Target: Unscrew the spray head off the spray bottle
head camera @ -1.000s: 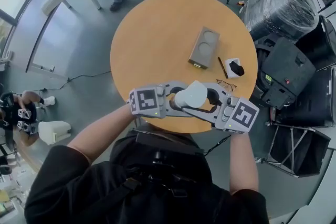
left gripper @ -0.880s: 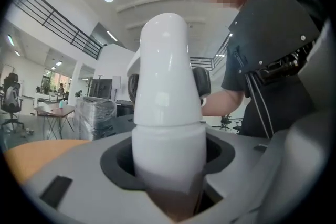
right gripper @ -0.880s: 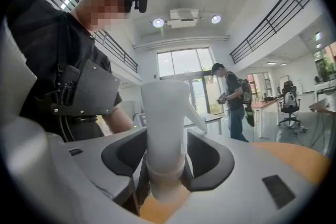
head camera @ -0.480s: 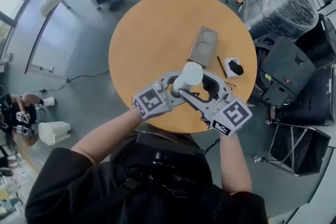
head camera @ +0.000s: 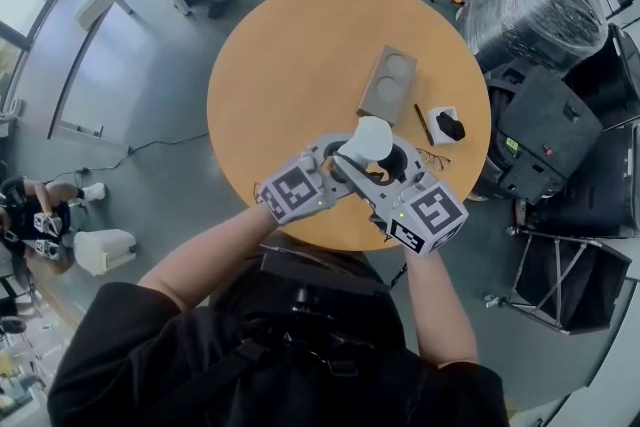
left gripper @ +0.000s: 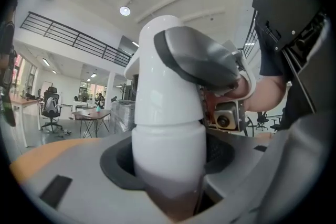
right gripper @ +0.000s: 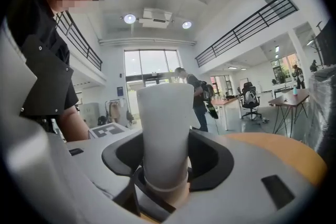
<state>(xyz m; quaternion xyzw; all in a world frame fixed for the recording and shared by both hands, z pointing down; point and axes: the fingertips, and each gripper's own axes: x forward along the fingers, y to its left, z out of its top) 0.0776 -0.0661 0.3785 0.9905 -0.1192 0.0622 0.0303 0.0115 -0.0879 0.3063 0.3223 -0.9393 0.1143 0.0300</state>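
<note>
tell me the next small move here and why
Probably let the right tongs finish closing on the spray bottle, then twist. Their jaws are closing with the bottle between them, and the left tongs are clamped on it, so it is braced for a turn.

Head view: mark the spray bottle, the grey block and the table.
spray bottle (head camera: 372, 140), head view, white rounded end.
grey block (head camera: 389, 86), head view, middle of top face.
table (head camera: 290, 65), head view, bare top.

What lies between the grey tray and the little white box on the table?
A thin dark pen lies there on the table, between the grey tray and the white box; the head view shows it.
</note>
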